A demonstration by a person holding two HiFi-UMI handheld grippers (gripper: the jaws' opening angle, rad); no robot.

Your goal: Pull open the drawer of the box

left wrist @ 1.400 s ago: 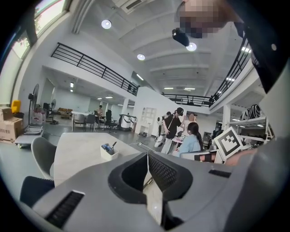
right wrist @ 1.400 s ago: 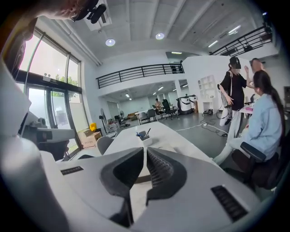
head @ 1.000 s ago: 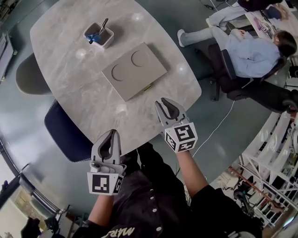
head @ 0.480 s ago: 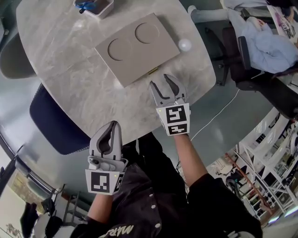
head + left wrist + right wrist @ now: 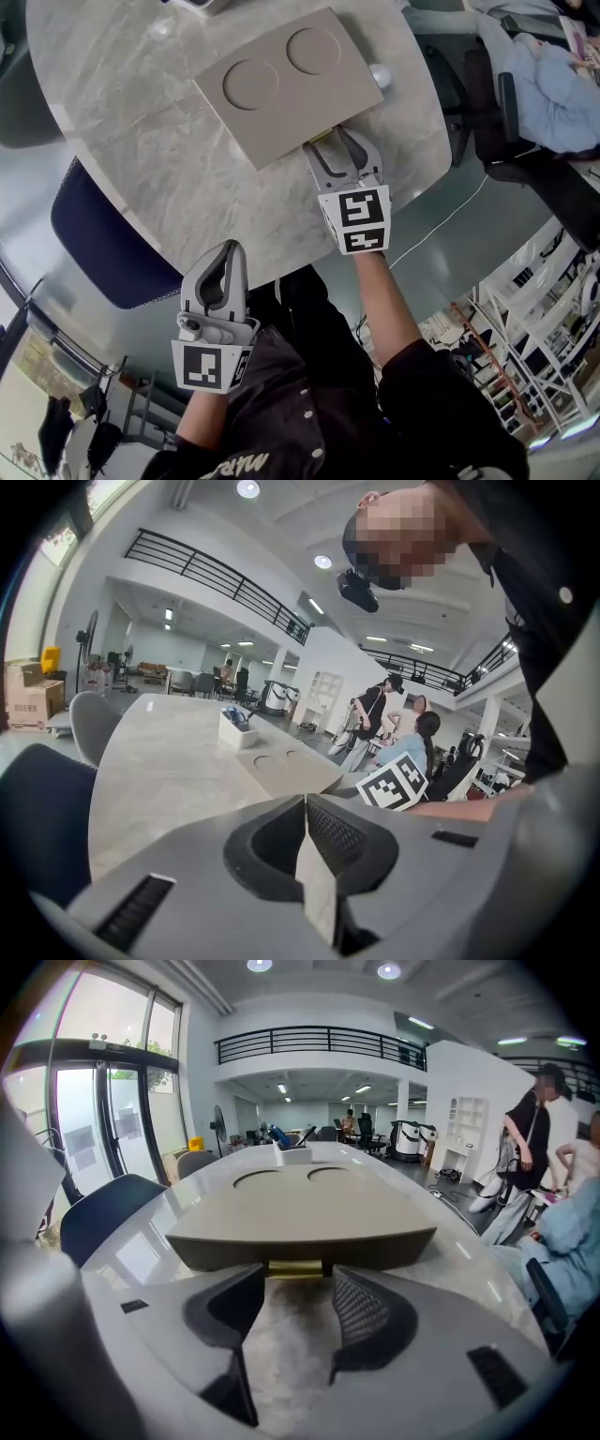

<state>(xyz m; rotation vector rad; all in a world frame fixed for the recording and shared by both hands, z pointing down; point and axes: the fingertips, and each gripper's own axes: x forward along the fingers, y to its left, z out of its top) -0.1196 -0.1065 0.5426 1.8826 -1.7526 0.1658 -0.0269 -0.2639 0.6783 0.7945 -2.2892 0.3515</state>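
Grey plastic jaws on my right hand-held gripper are opening and stand wide apart, with nothing pressed between the pads. A brass drawer handle sits right at the mouth of the gap, level with the jaw tips, and I see bare stone below it. From the head view, the right hand-held gripper rests low over the counter, nosed up against the near edge of the box. The handle just shows there at the box's front side.

My left hand-held gripper has its jaws together, tip against tip, holding nothing. In the head view the left hand-held gripper hangs off the near rim of the counter, well apart from the box.

The box is flat and tan, with two round recesses in its top, and it lies on the pale marbled counter. Its drawer front looks flush with the side. Beyond the box stands a white tray with something blue in it. A dark blue chair is tucked at the counter's left edge.
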